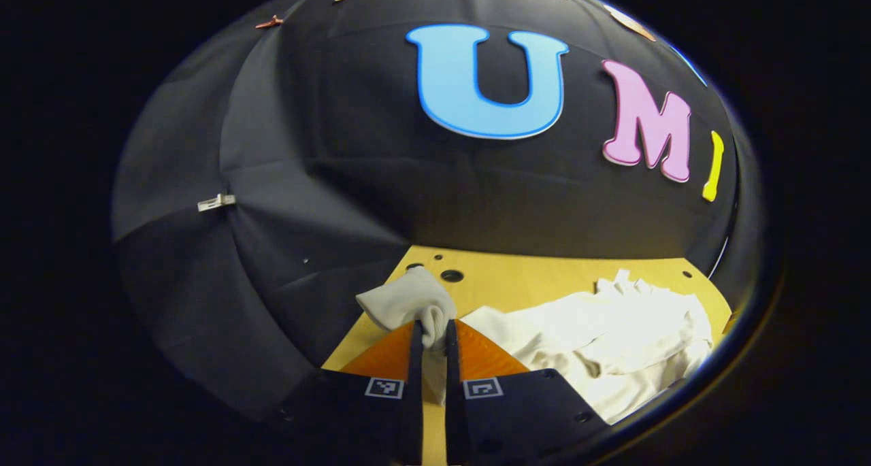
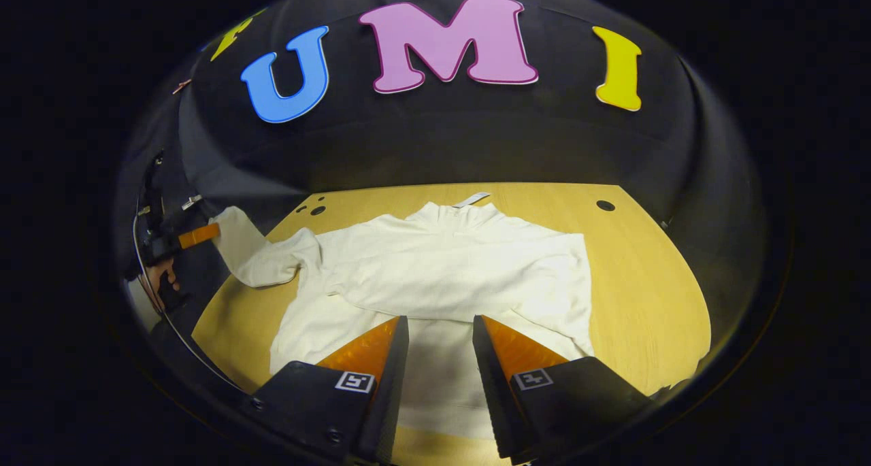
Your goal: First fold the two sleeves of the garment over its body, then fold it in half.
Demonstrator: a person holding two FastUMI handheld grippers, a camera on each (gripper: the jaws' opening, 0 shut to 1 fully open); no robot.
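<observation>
Cloth sits pinched in the left tongs: in the left gripper view their two fingers stand nearly together with the cuff end of one sleeve bunched between them, so they are closed on that sleeve. Held by its tip like this, the sleeve can be carried as one piece across the body; that looks to me like the reason for gripping so near the end.

The right tongs stand open, fingers well apart, with nothing between them. They hover over the near hem of the white garment, and I cannot tell whether they touch the cloth. My guess is they wait there to steady or take the hem.

Past them, in the right gripper view, the garment lies flat on the wooden bench, collar toward the far edge by the booth wall, hem toward the near edge. The held sleeve stretches off the body toward the bench's far left corner and out past its left edge, where the left tongs and the hand holding them show. No sleeve sticks out on the other side; a layer seems to lie across the chest, so that one may already be folded over, though I cannot be sure.
</observation>
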